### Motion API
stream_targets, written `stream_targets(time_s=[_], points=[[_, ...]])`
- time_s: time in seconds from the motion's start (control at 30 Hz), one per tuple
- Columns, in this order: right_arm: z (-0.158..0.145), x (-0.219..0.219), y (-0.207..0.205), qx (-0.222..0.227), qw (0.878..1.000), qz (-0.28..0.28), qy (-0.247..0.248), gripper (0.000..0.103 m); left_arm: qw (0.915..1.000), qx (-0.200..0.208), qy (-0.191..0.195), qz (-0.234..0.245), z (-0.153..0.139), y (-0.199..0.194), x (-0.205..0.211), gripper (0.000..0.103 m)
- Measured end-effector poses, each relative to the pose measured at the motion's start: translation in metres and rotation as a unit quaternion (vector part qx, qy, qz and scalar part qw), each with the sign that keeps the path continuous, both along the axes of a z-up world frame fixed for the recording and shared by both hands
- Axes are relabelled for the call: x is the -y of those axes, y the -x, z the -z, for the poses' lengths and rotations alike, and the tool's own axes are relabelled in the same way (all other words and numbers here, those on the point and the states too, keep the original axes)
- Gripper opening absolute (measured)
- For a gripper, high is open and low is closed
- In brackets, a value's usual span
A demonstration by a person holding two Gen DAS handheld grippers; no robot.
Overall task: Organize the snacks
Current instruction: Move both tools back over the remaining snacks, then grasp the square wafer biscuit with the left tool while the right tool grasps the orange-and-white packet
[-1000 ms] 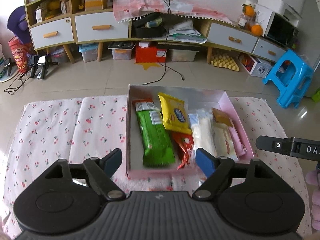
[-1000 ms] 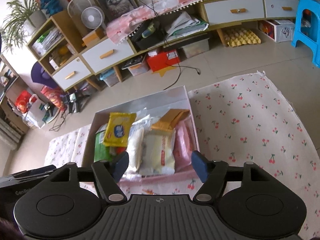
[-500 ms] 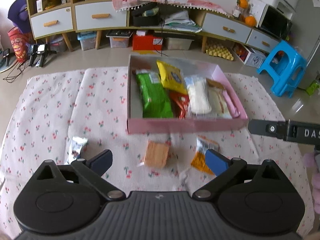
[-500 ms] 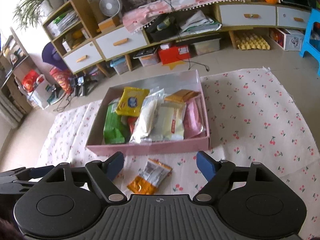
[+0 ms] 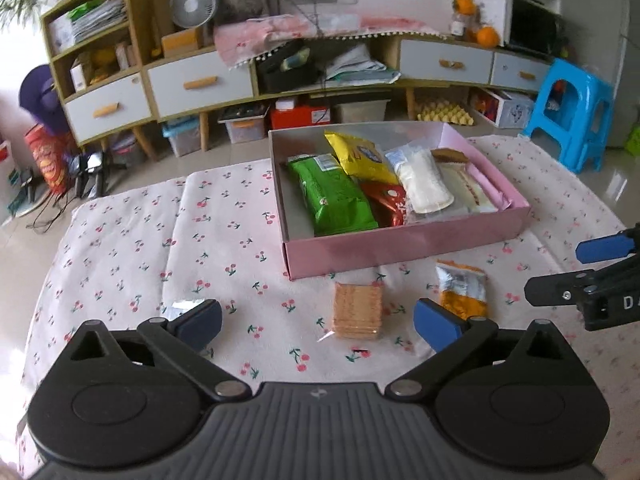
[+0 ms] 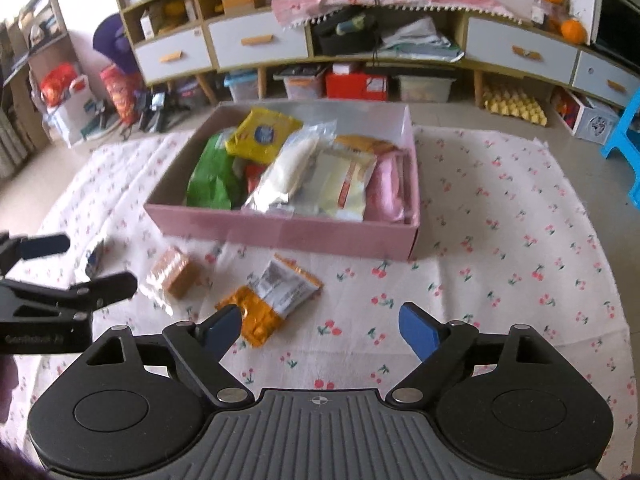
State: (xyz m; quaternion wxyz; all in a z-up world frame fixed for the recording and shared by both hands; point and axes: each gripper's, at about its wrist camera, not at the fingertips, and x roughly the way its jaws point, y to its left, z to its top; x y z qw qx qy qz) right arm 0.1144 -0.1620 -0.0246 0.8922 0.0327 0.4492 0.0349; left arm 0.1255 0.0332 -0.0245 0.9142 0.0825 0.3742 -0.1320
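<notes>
Our left claw (image 5: pixel 316 322), spread and just opened wider with nothing between, faces the biscuit pack (image 5: pixel 357 311) dead ahead. The orange packet (image 6: pixel 269 295), lying slantwise before the pink box (image 6: pixel 280 232), sits nearer our right claw (image 6: pixel 320 326), likewise spread and empty.

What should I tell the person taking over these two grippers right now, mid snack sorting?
Left gripper: open, jaws just widened, nothing between them, above the cracker pack.
Right gripper: open, jaws just widened, empty, beside the orange and silver packet.
Pink box on the cherry cloth: already holds the green bag, yellow bag, red packet and pale wrapped snacks.
Left to do: three packs lie on the cloth in front of the box: the crackers, the orange and silver packet, and a small silver packet at the left.
</notes>
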Motion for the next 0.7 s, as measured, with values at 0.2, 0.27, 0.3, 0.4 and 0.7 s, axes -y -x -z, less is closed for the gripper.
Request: stream_targets(time_s=[0.2,0.27,0.3,0.4,0.7], points=[[0.013,-0.002,-0.005,-0.011,1.000,0.013,0.011,0.088,0.9988,0.001,0.041,0.027,0.019,-0.006,0.000,0.102],[0.017,0.000,-0.008,-0.017,1.000,0.022,0.006,0.088,0.9983,-0.005,0.051,0.029,0.025,-0.009,0.003,0.098],[0.018,0.002,-0.009,-0.020,0.999,0.028,0.002,0.088,0.9981,-0.009,0.055,0.028,0.029,-0.011,0.004,0.097],[0.022,0.005,-0.013,-0.026,0.999,0.044,-0.008,0.088,0.9975,-0.018,0.063,0.026,0.035,-0.015,0.008,0.087],[0.031,0.006,-0.023,-0.039,0.996,0.073,-0.018,0.088,0.9990,-0.030,0.029,0.017,0.041,-0.018,0.014,0.061]])
